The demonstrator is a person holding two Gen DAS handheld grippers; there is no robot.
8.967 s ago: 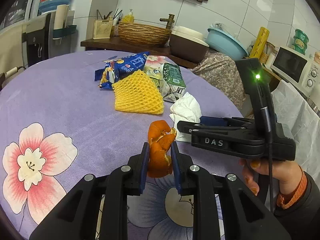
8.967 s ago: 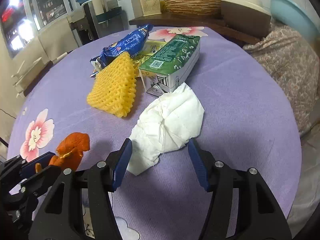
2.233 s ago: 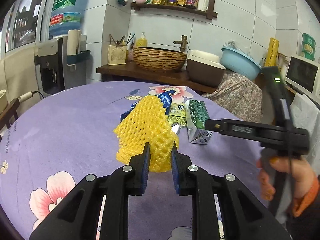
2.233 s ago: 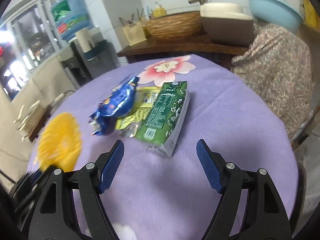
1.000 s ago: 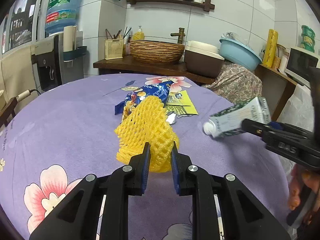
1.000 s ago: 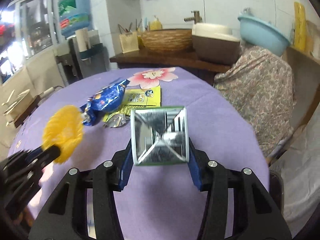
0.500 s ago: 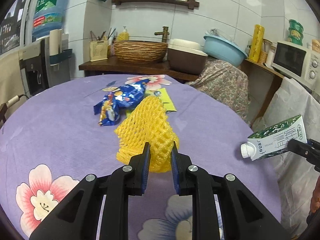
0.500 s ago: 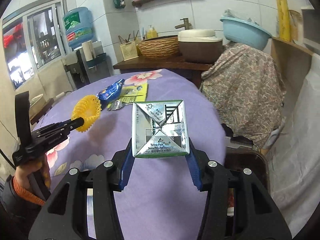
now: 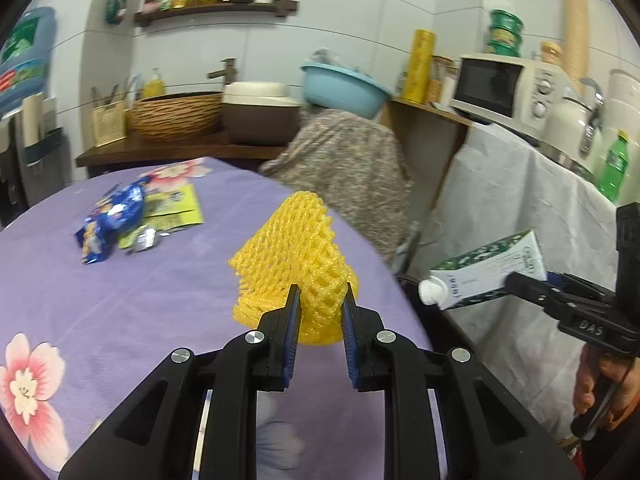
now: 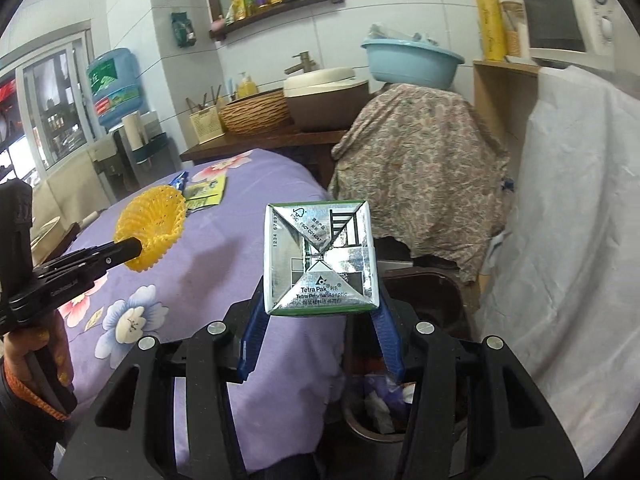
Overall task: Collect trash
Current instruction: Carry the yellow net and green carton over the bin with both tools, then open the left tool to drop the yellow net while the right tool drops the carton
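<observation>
My left gripper is shut on a yellow foam fruit net and holds it above the purple table's right edge; the net also shows in the right wrist view. My right gripper is shut on a green and white drink carton, held beyond the table edge above a dark trash bin. The carton shows in the left wrist view at the right. A blue snack bag and yellow-green wrappers lie on the table.
The bin holds white and purple scraps. A floral cloth-covered object and a white sheet-draped counter stand behind the bin. A wooden counter with a wicker basket lies beyond the table.
Both grippers have swung right toward the table's edge. The carton has moved out past the edge to above the bin; the net has moved right with the left gripper.
</observation>
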